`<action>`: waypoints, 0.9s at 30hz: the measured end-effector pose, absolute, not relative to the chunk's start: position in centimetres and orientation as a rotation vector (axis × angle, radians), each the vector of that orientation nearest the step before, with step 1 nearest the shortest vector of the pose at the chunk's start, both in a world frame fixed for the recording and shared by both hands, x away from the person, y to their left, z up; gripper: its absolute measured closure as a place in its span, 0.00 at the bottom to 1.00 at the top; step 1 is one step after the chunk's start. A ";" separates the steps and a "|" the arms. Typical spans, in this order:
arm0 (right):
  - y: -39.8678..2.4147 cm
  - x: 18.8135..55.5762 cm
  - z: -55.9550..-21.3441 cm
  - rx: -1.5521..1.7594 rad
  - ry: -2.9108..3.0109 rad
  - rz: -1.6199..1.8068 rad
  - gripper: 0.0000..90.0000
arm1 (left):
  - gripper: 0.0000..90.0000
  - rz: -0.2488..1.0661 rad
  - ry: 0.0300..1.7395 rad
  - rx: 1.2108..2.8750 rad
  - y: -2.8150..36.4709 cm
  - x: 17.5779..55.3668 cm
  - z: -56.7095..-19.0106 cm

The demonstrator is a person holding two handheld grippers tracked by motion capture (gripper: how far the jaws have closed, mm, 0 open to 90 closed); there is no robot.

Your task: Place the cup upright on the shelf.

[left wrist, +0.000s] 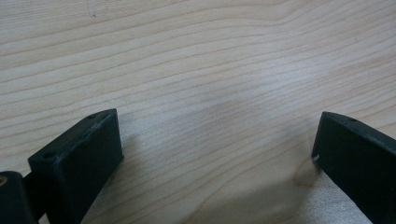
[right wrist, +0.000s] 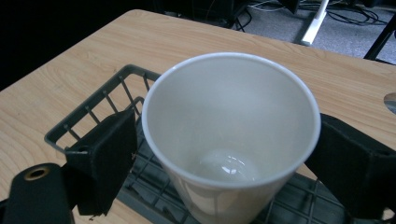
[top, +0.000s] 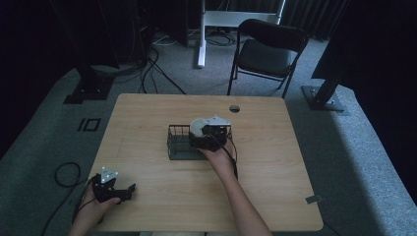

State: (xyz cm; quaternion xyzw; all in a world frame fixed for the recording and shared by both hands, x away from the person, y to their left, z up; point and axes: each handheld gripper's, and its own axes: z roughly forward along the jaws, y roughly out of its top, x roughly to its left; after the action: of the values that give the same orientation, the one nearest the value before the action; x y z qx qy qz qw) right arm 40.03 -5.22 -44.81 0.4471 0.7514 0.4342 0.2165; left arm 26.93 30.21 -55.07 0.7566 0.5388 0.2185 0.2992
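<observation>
A white cup [right wrist: 233, 116], empty inside, leans toward the camera between the jaws of my right gripper [right wrist: 224, 154], which press on its two sides. It hangs over the right end of a dark wire basket [right wrist: 93, 112]. In the high view the basket [top: 178, 147] stands at the middle of the wooden table [top: 147, 113], and the right gripper [top: 212, 135] holds the cup [top: 197, 127] over its right edge. My left gripper [top: 131, 191] rests at the table's front left corner. Its jaws stand wide open over bare wood [left wrist: 217, 144].
A round cable hole [top: 234, 108] lies in the table behind the basket. Beyond the table stand a black folding chair [top: 268, 49] and a white desk leg [top: 200, 44]. Cables [top: 66, 174] lie on the grey carpet to the left.
</observation>
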 end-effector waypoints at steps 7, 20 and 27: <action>-6.0 39.4 -44.6 1.223 2.083 1.189 0.13 | 0.02 0.580 1.431 2.010 30.2 26.9 -55.1; -7.4 37.8 -44.5 1.159 2.120 1.196 0.13 | 0.02 0.580 1.431 2.009 30.2 26.9 -55.1; -8.4 37.0 -44.6 1.157 2.116 1.197 0.13 | 0.02 0.580 1.431 2.009 30.2 26.9 -55.1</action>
State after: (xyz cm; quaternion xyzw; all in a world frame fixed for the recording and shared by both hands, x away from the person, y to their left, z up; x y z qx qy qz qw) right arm 37.03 -8.45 -44.55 0.4189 0.7661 0.4336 0.2226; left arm 26.93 30.21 -55.07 0.7566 0.5387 0.2185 0.2994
